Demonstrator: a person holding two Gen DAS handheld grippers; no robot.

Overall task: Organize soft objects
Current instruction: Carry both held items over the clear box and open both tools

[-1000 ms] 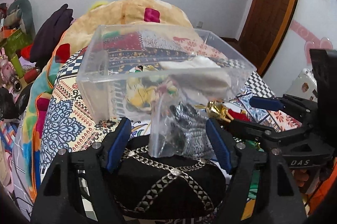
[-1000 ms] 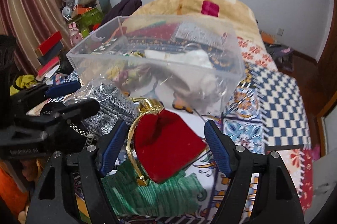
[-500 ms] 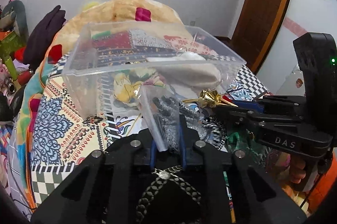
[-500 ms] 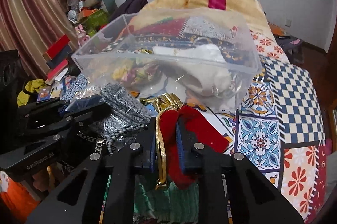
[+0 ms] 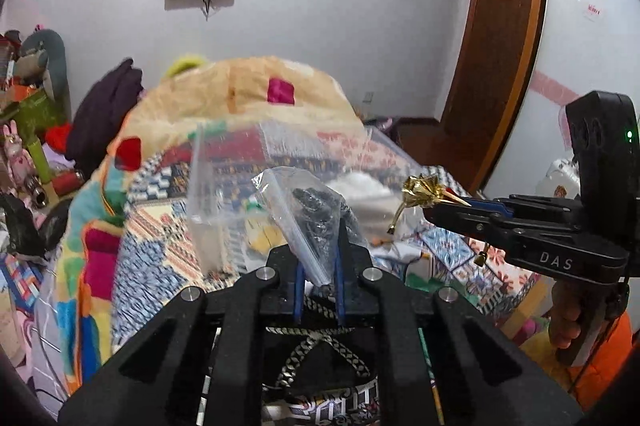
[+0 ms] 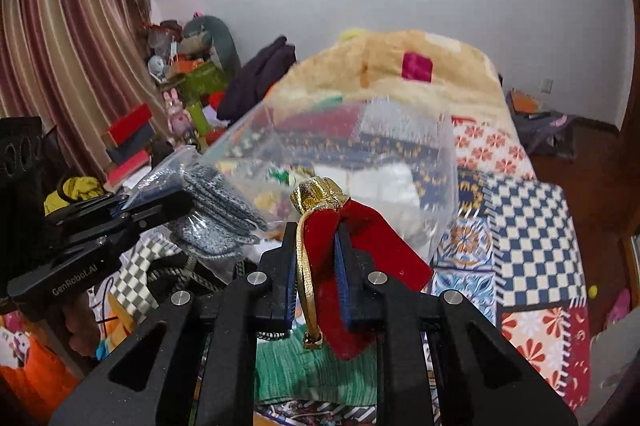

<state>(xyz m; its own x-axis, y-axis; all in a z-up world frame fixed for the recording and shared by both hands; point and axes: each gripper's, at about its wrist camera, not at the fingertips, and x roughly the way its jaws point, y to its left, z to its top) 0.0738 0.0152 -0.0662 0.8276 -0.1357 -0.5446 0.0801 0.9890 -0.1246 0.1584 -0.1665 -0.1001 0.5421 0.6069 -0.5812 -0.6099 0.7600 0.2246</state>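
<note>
My left gripper (image 5: pixel 318 278) is shut on a clear plastic bag of grey-black knit items (image 5: pixel 316 218) and holds it raised in front of the clear plastic bin (image 5: pixel 208 194). The bag also shows in the right wrist view (image 6: pixel 216 210), with the left gripper (image 6: pixel 160 206) at the left. My right gripper (image 6: pixel 318 274) is shut on a red velvet pouch with a gold top and cord (image 6: pixel 360 238), lifted near the bin (image 6: pixel 400 146). Its gold top shows in the left wrist view (image 5: pixel 420 188). A black cap with braided cord (image 5: pixel 320 346) lies below the left gripper.
The bin sits on a bed with a patchwork quilt (image 6: pixel 532 226) and a tan blanket (image 6: pixel 400 74) behind. A green cloth (image 6: pixel 296 366) lies below the right gripper. Clutter and curtains (image 6: pixel 72 66) stand at the left, a wooden door (image 5: pixel 500 46) at the right.
Both grippers closed on their items and have lifted them: the left raised the plastic bag, the right raised the red pouch, both toward the bin.
</note>
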